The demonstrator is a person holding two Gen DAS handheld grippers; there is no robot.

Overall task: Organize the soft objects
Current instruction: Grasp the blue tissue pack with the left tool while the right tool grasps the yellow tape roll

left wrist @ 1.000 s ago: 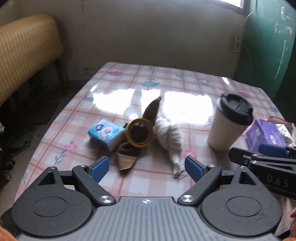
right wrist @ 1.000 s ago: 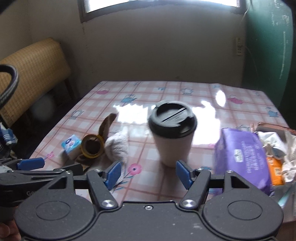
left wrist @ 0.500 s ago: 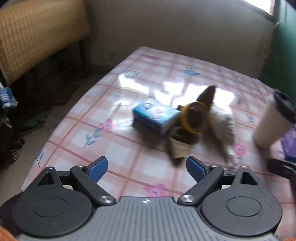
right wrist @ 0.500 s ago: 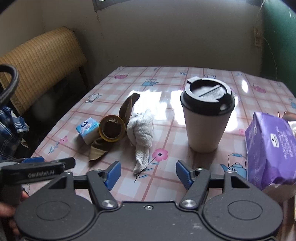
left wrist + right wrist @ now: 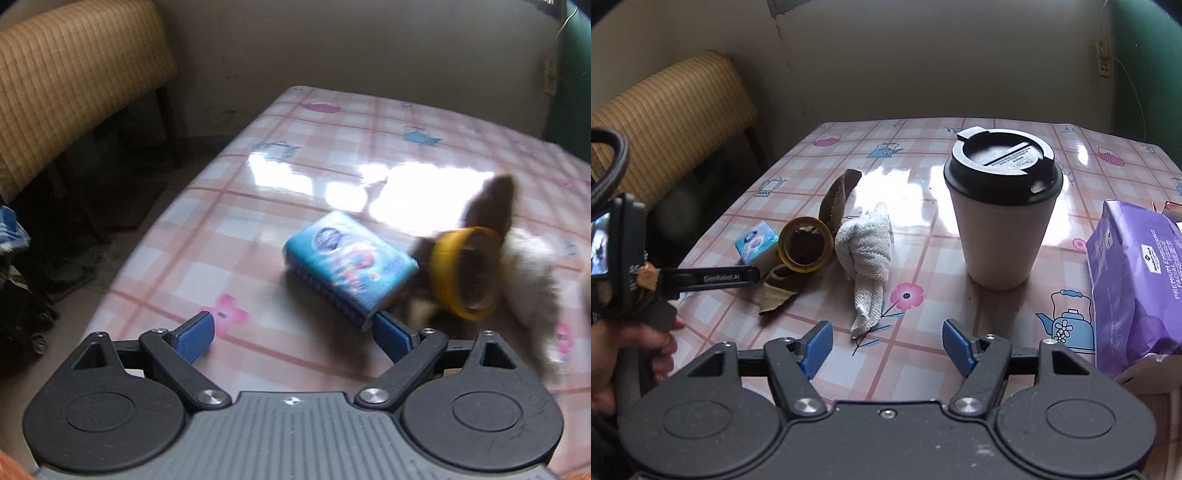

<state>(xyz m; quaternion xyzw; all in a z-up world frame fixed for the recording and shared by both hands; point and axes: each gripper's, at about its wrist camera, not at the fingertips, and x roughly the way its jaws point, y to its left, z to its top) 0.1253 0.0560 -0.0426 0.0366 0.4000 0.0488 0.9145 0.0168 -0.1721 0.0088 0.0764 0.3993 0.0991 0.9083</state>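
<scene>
A small blue tissue pack (image 5: 349, 266) (image 5: 757, 242) lies on the pink checked table (image 5: 236, 221). Beside it lie a yellow tape roll (image 5: 466, 272) (image 5: 806, 249), a brown sock (image 5: 839, 195) and a knotted white cloth (image 5: 866, 254). My left gripper (image 5: 293, 336) is open just in front of the tissue pack, whose near corner sits by the right fingertip. In the right wrist view a hand (image 5: 613, 358) holds that gripper's body, one finger (image 5: 713, 277) reaching toward the tape roll. My right gripper (image 5: 886, 345) stands open above the table, the white cloth's tail just ahead of it.
A white paper cup (image 5: 1001, 221) with a black lid stands right of the cloth. A purple facial tissue pack (image 5: 1134, 295) lies at the right edge. A woven chair back (image 5: 74, 81) stands left of the table, with clutter on the floor below.
The left gripper swung left and sank toward the tissue pack, which now looms large in its view. The right gripper dropped a little and tilted down, so the cup and cloth look nearer.
</scene>
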